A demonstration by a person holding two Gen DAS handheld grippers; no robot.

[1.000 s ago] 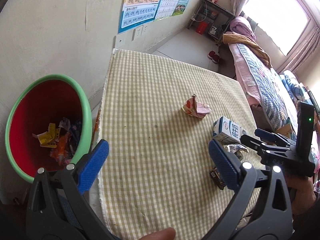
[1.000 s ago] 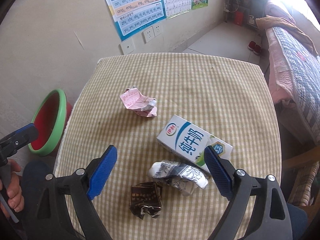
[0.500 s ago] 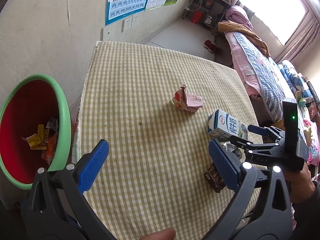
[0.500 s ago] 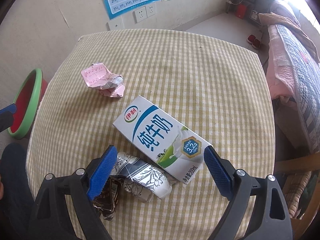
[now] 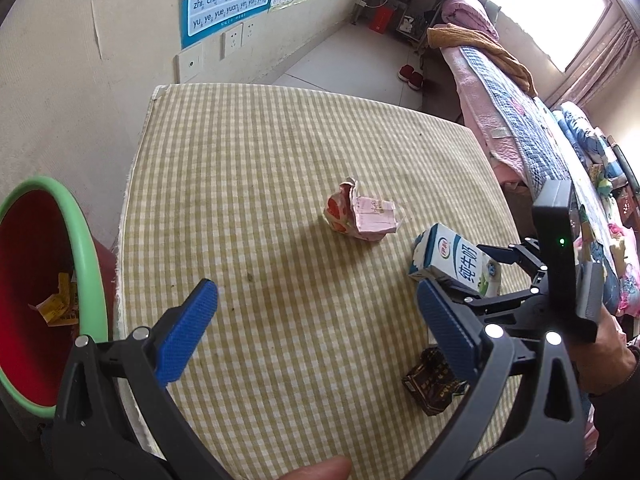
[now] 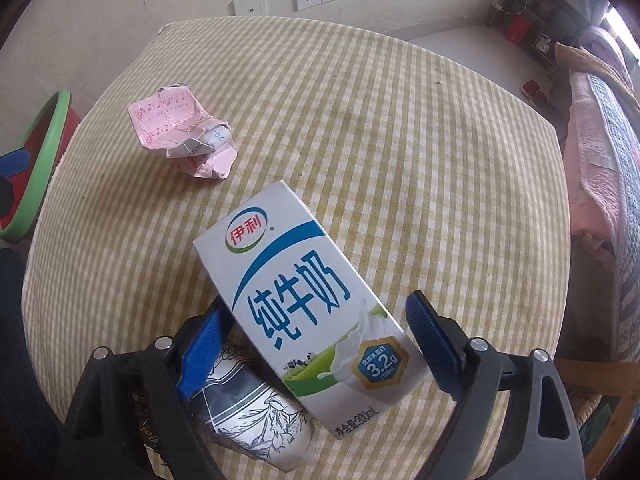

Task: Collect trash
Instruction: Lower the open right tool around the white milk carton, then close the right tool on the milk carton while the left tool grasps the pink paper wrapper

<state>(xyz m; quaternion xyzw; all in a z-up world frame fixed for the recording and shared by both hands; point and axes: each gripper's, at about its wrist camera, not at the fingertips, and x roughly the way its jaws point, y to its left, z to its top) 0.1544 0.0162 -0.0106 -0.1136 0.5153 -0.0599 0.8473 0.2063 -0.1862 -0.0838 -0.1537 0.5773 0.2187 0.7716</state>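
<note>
The milk carton lies between the two blue fingers of your right gripper. Its jaws stand wide apart; the left finger is at the carton's side, and I cannot tell if it touches. The carton rests partly on a crumpled silver wrapper. A dark wrapper lies near them, and a pink crumpled paper lies further out on the checked tablecloth. Your left gripper is wide open and holds nothing. The green-rimmed bin stands beside the table.
</note>
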